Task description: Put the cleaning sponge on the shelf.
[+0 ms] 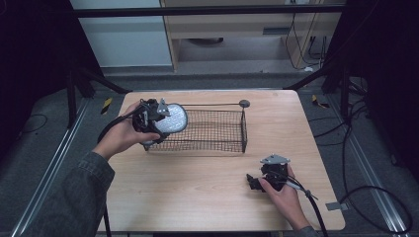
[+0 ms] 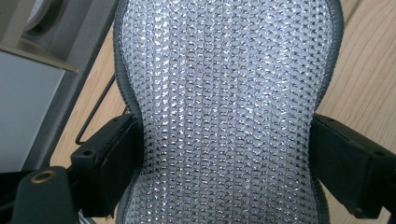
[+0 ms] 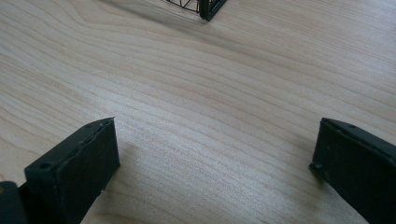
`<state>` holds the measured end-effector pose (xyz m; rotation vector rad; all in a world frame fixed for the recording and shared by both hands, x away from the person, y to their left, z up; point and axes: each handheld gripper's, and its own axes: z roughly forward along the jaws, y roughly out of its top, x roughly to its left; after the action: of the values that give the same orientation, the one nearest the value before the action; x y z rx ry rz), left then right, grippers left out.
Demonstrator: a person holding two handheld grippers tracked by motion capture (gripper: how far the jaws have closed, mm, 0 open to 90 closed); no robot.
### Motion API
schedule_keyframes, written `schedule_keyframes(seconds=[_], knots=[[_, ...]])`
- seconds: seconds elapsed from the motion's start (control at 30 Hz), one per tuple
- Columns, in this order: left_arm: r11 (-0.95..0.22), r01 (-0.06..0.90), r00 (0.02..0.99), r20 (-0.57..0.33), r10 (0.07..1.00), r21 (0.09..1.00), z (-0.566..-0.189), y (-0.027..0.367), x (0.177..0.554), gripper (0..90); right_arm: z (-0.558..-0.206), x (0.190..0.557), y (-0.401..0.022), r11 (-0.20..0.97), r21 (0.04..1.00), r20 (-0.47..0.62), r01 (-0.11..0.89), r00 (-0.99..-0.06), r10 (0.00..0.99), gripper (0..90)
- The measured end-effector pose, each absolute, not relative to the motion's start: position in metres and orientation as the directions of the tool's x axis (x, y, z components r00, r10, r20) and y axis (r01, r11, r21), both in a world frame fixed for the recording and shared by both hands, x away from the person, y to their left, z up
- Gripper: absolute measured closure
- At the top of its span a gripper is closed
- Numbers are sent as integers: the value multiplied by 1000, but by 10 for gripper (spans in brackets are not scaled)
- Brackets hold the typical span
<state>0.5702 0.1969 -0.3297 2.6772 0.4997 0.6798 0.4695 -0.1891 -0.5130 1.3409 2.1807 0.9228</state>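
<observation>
Left hand-held gripper [image 2: 224, 154] clamping mesh pad [image 2: 224, 93] (waist)

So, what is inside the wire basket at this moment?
Through the mesh of the wire basket I see only the table under it; nothing lies there. Its left end is covered by the silver mesh pad held in the left gripper, so that corner cannot be checked.

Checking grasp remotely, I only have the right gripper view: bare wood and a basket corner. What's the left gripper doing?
Observer: The left gripper is shut on a silvery mesh pad.
Operator: Where is it relative to the basket?
Observer: In the high view, the pad is over the left end of the wire basket.
Operator: And my gripper?
Observer: The right gripper rests open on the table, apart from the basket.
</observation>
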Motion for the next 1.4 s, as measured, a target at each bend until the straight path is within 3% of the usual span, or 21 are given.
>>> schedule_keyframes(seconds=[0.7, 1.4], knots=[[-898, 183, 836, 418, 356, 399, -315, 180, 585, 123, -513, 470, -189, 315, 721, -5, 617, -450, 893, 6], [-919, 166, 842, 434, 320, 357, -327, 179, 602, 123, -513, 470, -189, 319, 721, -7, 616, -453, 891, 6]])
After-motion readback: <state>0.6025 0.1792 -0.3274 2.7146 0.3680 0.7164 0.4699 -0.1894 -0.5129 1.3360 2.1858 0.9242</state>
